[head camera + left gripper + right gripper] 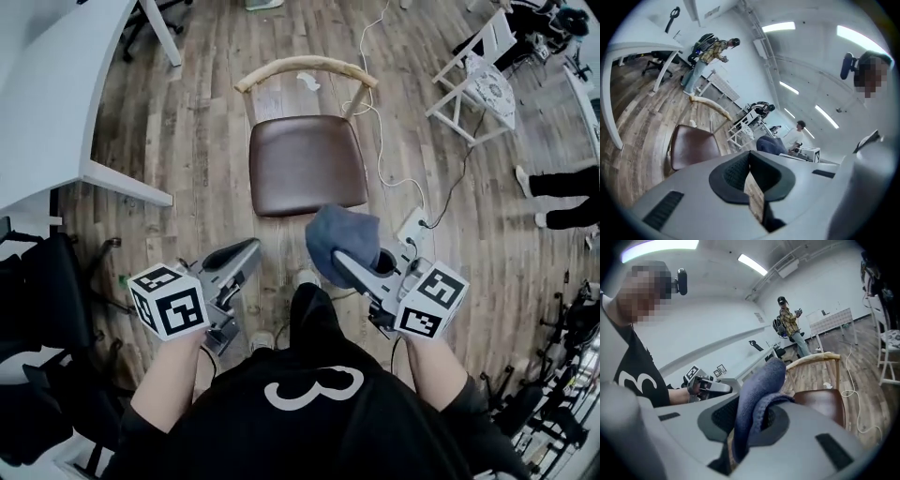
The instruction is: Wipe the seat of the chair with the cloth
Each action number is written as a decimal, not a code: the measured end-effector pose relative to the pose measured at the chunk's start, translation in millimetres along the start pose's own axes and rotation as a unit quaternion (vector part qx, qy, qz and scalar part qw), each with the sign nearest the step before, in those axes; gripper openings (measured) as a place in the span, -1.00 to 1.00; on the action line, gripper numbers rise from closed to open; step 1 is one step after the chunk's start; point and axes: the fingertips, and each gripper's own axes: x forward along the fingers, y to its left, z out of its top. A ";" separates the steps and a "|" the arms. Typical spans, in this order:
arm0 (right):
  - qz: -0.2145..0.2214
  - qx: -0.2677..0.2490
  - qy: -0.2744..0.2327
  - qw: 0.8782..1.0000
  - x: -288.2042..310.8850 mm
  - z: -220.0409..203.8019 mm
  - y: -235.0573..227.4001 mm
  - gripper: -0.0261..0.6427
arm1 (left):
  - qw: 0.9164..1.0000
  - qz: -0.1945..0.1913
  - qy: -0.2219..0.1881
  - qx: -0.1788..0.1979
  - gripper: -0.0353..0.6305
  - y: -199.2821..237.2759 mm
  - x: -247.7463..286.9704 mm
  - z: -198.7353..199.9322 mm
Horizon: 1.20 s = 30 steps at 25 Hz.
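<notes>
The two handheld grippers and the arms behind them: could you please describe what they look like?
The left gripper and the right gripper are both pale grey, wedge-shaped plastic bodies with dark, textured gripping pads. Each carries a white cube printed with black square markers. The person wears a black short-sleeved top with a white print.

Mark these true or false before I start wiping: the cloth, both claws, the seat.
1. The right claw is shut on the blue cloth. True.
2. The cloth lies spread on the chair seat. False: it is bunched in the right claw, off the seat.
3. The left claw holds a second cloth. False: its jaws are together on nothing.
4. The chair seat is brown. True.
</notes>
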 end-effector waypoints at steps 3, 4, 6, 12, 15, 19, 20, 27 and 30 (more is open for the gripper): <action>0.001 -0.005 -0.030 1.000 -11.7 3.2 62.6 -0.78 | 0.999 -0.021 -0.011 0.034 -0.85 -41.3 -51.0 -3.4; 0.000 -0.010 -0.040 0.999 -15.0 4.5 81.8 -0.78 | 0.998 -0.032 -0.017 0.048 -0.85 -54.8 -65.9 -3.5; -0.001 -0.022 -0.062 0.998 -21.6 6.4 118.2 -0.78 | 0.995 -0.062 -0.029 0.068 -0.85 -83.2 -93.7 -4.9; -0.006 -0.010 -0.131 0.991 -40.3 9.5 205.1 -0.78 | 0.986 -0.116 -0.050 0.112 -0.85 -151.6 -168.1 -22.5; -0.019 -0.027 -0.144 0.989 -48.5 15.5 234.7 -0.78 | 0.982 -0.125 -0.056 0.127 -0.85 -169.5 -191.8 -28.3; -0.030 -0.053 -0.150 0.987 -54.3 24.3 265.4 -0.78 | 0.979 -0.144 -0.075 0.126 -0.85 -187.1 -212.0 -26.9; -0.030 -0.055 -0.151 0.986 -55.2 25.9 270.4 -0.78 | 0.977 -0.147 -0.078 0.130 -0.85 -191.0 -215.8 -26.2; -0.028 -0.062 -0.159 0.985 -63.0 30.4 287.0 -0.78 | 0.973 -0.147 -0.094 0.151 -0.85 -205.8 -227.1 -20.5; -0.026 -0.069 -0.158 0.985 -65.3 29.5 289.5 -0.78 | 0.972 -0.149 -0.096 0.153 -0.85 -207.7 -225.5 -23.0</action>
